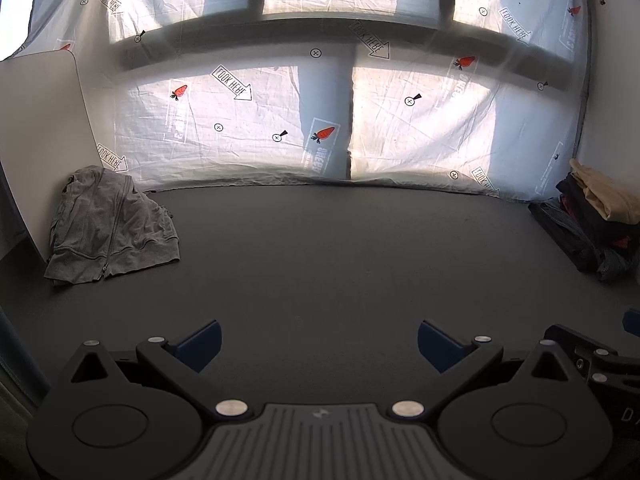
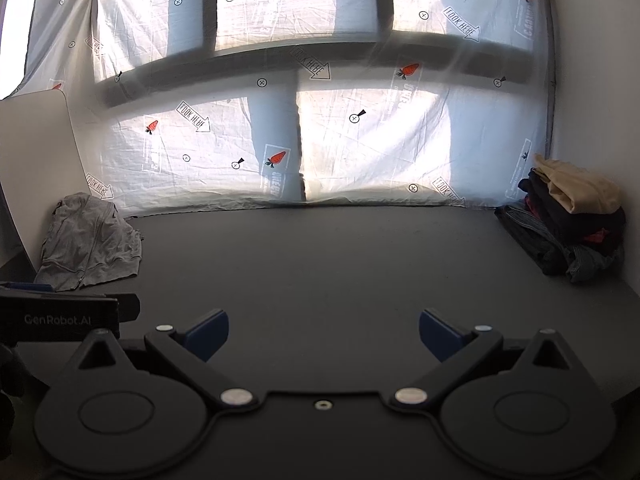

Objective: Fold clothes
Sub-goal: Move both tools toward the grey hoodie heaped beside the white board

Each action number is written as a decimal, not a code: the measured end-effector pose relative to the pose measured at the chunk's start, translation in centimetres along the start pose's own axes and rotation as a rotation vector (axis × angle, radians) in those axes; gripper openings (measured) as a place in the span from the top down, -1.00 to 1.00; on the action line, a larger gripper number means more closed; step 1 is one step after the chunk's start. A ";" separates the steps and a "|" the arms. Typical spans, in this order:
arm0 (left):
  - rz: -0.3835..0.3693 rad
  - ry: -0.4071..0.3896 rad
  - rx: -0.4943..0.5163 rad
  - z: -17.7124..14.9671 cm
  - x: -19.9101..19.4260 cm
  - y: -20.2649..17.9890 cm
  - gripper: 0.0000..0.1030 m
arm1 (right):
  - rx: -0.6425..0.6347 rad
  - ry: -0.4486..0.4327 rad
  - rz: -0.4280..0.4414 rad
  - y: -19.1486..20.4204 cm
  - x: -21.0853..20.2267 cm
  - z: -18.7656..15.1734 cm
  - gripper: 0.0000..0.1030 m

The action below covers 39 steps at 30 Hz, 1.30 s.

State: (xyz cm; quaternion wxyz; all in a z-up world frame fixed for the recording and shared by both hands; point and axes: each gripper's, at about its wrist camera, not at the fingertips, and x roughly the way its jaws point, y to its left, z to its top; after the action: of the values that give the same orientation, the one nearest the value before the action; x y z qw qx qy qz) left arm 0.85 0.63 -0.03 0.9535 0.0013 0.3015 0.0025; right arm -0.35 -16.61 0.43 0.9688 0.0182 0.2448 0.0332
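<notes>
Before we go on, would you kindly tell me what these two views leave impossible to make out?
- Clothes pile: lower garments hidden beneath the tan garment; their number is unclear in both views.
- Grey zip hoodie: bunched against the white board, sleeves hidden.
- Right gripper: cut off by the left view's right edge.

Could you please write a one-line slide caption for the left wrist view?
Open left gripper above dark table; folded grey zip hoodie far left, mixed clothes pile far right.

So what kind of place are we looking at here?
Probably a makeshift clothes-folding station by a window: a dark table, a printed white sheet hung over the panes, a grey zip hoodie at the left and a pile of clothes at the right.
</notes>
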 end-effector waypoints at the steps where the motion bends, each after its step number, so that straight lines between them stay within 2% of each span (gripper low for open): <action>1: 0.003 0.003 -0.003 0.1 0.2 0.0 -1.00 | 0.003 0.004 -0.001 -0.2 0.3 0.0 -1.00; 9: 0.032 0.055 -0.042 1.6 3.3 0.2 -1.00 | 0.021 0.036 0.018 -0.9 3.7 0.8 -1.00; 13: 0.038 0.079 -0.051 3.1 5.6 0.5 -1.00 | 0.034 0.049 0.038 -1.3 6.9 2.4 -1.00; 18: 0.029 0.125 -0.177 6.4 9.2 2.2 -1.00 | -0.003 0.073 0.103 -1.0 11.5 5.1 -1.00; 24: 0.095 0.167 -0.302 8.8 12.2 5.2 -1.00 | 0.016 0.090 0.187 0.4 17.8 8.4 -1.00; 27: 0.163 0.223 -0.364 8.6 13.8 7.6 -1.00 | 0.036 0.161 0.223 1.9 21.3 8.6 -1.00; 29: 0.188 0.253 -0.400 8.5 14.7 9.4 -1.00 | 0.060 0.173 0.242 3.0 22.9 8.6 -1.00; 31: 0.188 0.268 -0.436 8.6 15.6 11.5 -1.00 | 0.091 0.168 0.265 4.5 24.5 8.6 -1.00; 34: 0.177 0.276 -0.479 9.1 17.5 14.3 -1.00 | 0.093 0.224 0.277 7.6 27.6 9.1 -1.00; 39: 0.166 0.334 -0.500 10.4 22.8 21.1 -1.00 | 0.025 0.229 0.257 15.6 32.9 10.3 -1.00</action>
State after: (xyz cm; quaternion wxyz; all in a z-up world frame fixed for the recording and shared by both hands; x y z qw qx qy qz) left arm 25.40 21.82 -4.54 0.8581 -0.2090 0.4427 0.1547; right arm 32.55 1.20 -5.27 0.9222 0.0572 0.3494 0.1554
